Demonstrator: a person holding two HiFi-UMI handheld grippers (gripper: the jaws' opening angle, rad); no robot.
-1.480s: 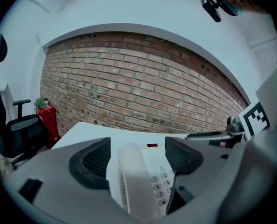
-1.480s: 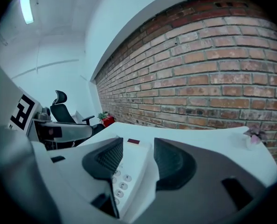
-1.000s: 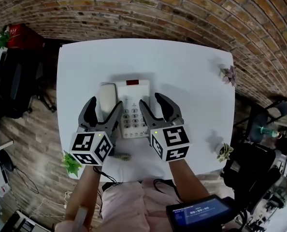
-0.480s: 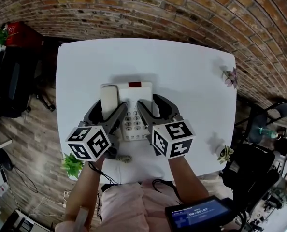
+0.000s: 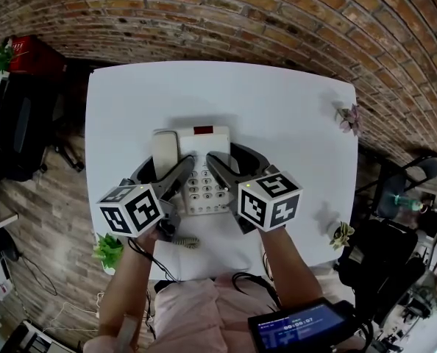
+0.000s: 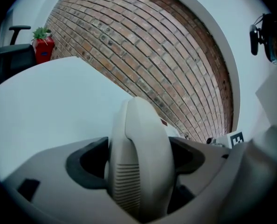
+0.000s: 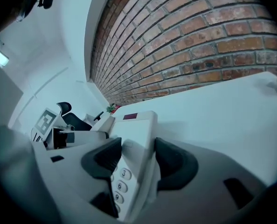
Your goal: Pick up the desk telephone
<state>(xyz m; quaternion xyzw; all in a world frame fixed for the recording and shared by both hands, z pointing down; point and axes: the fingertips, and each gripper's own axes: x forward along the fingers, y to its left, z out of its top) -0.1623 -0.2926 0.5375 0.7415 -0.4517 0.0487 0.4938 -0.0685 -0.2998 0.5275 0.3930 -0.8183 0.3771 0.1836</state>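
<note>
A white desk telephone (image 5: 204, 153) lies in the middle of the white table (image 5: 277, 101), its handset (image 5: 164, 149) in the cradle on its left side. My left gripper (image 5: 162, 169) straddles the handset. In the left gripper view the handset (image 6: 141, 139) fills the gap and both dark pads (image 6: 89, 160) press on it. My right gripper (image 5: 232, 159) holds the phone's right side. In the right gripper view one pad (image 7: 103, 160) lies on the keypad face and the other against the right edge of the telephone (image 7: 136, 129).
The coiled cord (image 5: 185, 240) trails off the phone toward the table's near edge. Small potted plants stand at the right edge (image 5: 349, 115) (image 5: 343, 231) and at the near left corner (image 5: 108, 248). A brick wall (image 5: 226, 20) runs behind, and a dark office chair (image 5: 23, 123) stands to the left.
Both grippers have rolled, so their marker cubes show different faces. The left gripper has sunk a little lower around the handset. The telephone keeps about the same place on the table.
</note>
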